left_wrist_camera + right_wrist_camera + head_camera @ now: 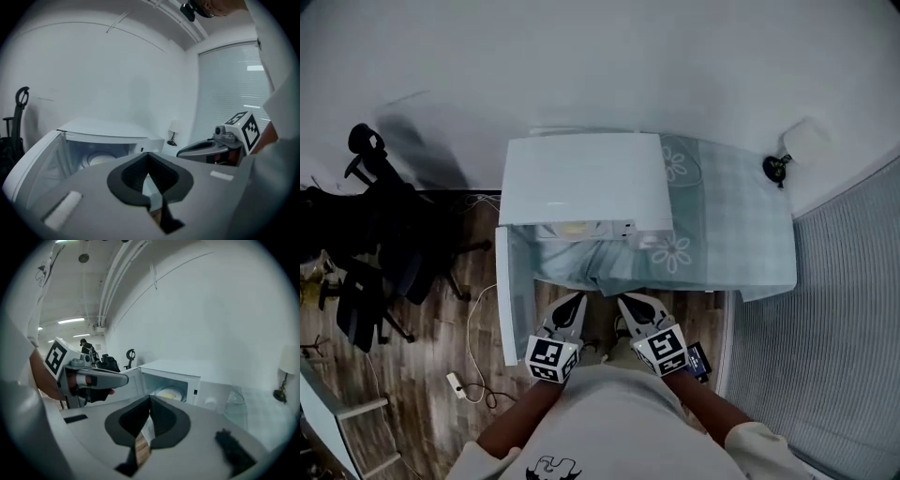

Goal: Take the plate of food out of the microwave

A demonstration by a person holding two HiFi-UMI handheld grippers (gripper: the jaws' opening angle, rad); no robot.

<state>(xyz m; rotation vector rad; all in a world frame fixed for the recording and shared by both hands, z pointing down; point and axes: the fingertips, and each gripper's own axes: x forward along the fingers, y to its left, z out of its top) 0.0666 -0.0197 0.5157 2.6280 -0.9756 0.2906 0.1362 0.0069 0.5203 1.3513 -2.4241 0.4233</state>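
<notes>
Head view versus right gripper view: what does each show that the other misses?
Only the head view: the power strip on the wood floor. Only the right gripper view: ceiling lights, and a close look at the right gripper, jaws together, empty. Both: the microwave with its door open, the plate of food inside, the left gripper.

Background clutter, head view.
Floral tablecloth (741, 225) centre-right, small lamp (780, 167) at its upper right corner. Dark office chairs (370, 281) at left. Power strip (456, 383) on wood floor (422, 394) lower left. Blinds (834, 328) at right.
</notes>
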